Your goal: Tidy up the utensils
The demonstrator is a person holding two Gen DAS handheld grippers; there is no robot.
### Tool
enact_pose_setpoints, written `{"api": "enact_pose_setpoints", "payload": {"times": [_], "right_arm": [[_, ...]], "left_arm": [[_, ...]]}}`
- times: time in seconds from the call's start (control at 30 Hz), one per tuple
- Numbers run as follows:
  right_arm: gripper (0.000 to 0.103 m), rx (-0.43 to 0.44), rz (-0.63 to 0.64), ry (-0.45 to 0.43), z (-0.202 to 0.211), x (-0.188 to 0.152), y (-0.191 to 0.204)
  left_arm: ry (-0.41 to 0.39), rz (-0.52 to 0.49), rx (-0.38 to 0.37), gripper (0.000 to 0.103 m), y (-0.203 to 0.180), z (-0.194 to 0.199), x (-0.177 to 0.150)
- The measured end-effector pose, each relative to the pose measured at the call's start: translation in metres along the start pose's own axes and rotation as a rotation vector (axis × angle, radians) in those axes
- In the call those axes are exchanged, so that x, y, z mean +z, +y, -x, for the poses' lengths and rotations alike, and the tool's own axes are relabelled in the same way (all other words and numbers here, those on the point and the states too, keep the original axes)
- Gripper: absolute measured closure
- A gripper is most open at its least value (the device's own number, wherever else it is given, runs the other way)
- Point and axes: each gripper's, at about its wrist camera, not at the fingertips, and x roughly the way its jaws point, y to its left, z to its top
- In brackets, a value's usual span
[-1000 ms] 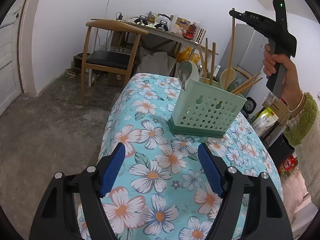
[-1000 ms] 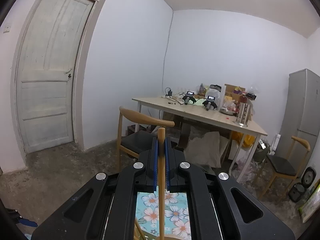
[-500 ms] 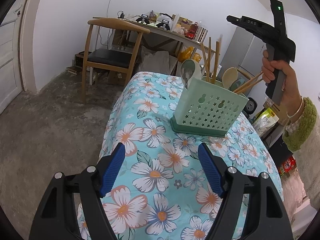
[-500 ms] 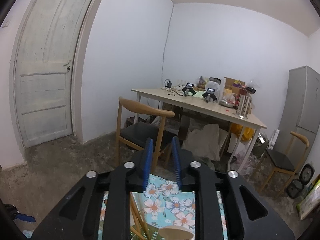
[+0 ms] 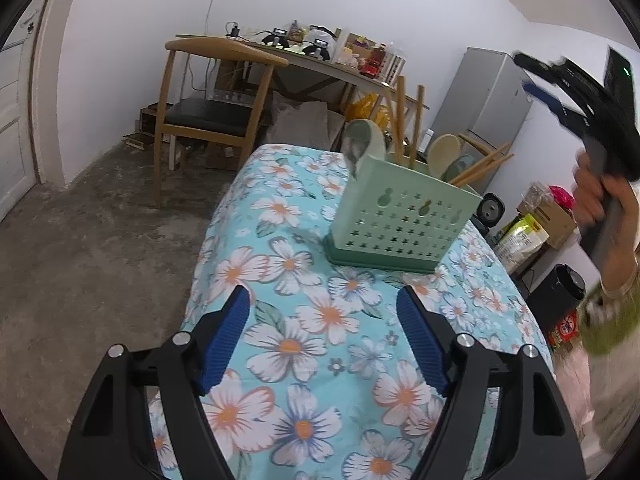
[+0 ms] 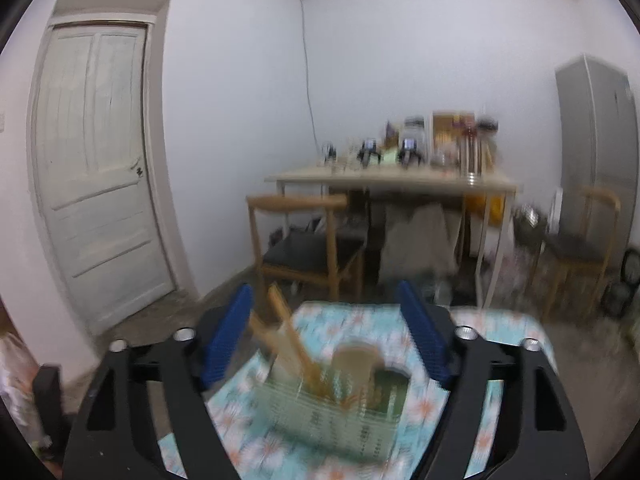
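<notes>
Through the left wrist camera I see my left gripper [image 5: 322, 336] hovering released and empty over the turquoise floral tablecloth [image 5: 320, 332], which looks bare, while the pale green perforated plastic utensil holder [image 5: 400, 222] near the far end already stands stocked with wooden chopsticks [image 5: 408, 120] and spoons. Through the blurred right wrist camera, my right gripper [image 6: 326, 338] hangs above that holder [image 6: 340, 416], its jaws opening with nothing between them, so I judge the sorting nearly finished.
</notes>
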Motion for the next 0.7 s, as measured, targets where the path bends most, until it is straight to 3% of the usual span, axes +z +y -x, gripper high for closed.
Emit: {"api": "enact_pose_setpoints", "payload": {"times": [0.13,0.33,0.53,0.7], "right_arm": [[0.010,-0.016,-0.047,0.149,0.015,-0.040,0.000],[0.008,-0.098,-0.199,0.340,0.029,-0.112,-0.005],[0.008,-0.218,-0.268,0.410,0.040,-0.146,-0.015],[0.008,-0.294,-0.220,0.387,0.048,-0.145,-0.012]], "left_arm": [[0.002,-0.024,-0.018,0.021,-0.016,0.002,0.001],[0.007,-0.081,0.022,0.006,-0.046,0.002,0.000],[0.023,-0.122,0.137,0.006,-0.070,-0.003,0.003],[0.001,-0.114,0.272,0.006,-0.082,-0.002,0.010]]}}
